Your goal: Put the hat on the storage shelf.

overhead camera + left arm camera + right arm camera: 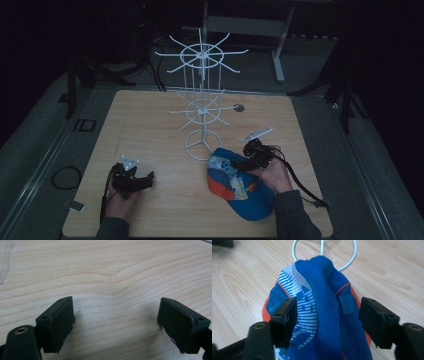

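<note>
Blue cap between the right claw's jaws, left claw idle over bare wood.

The right claw [328, 317] straddles the blue, orange and white mesh cap [322, 302], jaws apart, beside the white wire rack's ring base [324, 255]. From above, the cap [240, 187] lies near the pale wooden bench's [160, 125] front edge; the left claw [116, 322], jaws wide, hovers over open bench.

A blue cap [240, 187] with orange and white panels is lying crumpled on the wooden table [160, 135], touching the white wire rack's [201, 100] ring base.
</note>
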`<state>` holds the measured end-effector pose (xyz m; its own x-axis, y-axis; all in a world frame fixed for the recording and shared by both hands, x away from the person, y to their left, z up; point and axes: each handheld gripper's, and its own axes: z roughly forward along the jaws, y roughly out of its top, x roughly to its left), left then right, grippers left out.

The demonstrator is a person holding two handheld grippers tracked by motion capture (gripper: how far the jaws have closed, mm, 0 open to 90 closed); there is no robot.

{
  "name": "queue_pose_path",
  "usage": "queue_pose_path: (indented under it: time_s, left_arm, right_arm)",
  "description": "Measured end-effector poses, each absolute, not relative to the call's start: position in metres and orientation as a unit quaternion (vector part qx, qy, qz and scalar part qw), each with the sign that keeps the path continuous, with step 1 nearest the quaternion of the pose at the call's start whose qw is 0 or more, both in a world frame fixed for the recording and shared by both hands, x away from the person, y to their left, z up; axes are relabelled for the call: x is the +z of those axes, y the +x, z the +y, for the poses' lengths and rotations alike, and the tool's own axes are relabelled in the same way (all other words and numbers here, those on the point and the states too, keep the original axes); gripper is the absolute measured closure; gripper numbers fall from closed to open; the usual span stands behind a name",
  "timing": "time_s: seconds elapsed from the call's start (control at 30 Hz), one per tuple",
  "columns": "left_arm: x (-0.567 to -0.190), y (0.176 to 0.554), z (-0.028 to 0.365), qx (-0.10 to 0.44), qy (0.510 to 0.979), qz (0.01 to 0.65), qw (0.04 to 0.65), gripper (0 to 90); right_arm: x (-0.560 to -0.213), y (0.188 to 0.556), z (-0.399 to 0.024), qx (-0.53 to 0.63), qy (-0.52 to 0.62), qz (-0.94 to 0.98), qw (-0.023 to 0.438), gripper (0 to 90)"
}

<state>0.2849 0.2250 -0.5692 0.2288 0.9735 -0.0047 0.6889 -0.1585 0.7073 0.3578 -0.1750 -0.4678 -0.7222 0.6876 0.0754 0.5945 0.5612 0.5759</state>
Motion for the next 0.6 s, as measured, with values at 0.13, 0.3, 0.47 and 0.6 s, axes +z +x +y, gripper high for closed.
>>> queue_pose_path:
  time_s: [0.13, 0.3, 0.47, 0.6]
  left_arm:
    - [-0.569, 0.285, 0.225, 0.236, 0.722, 0.575, 0.303, 14.6]
    - [-0.569, 0.285, 0.225, 0.236, 0.723, 0.574, 0.302, 14.6]
    - [-0.569, 0.285, 0.225, 0.236, 0.722, 0.575, 0.303, 14.6]
    - [-0.569, 0.285, 0.225, 0.236, 0.722, 0.575, 0.303, 14.6]
  right_arm:
    - [-0.476, 0.365, -0.170, 0.278, 0.367, 0.885, 0.061, 26.5]
    - [-0.486, 0.372, -0.165, 0.257, 0.370, 0.891, 0.047, 26.4]
    - [-0.493, 0.376, -0.159, 0.236, 0.362, 0.901, 0.037, 30.3]
    - [-0.495, 0.378, -0.152, 0.227, 0.347, 0.909, 0.039, 45.1]
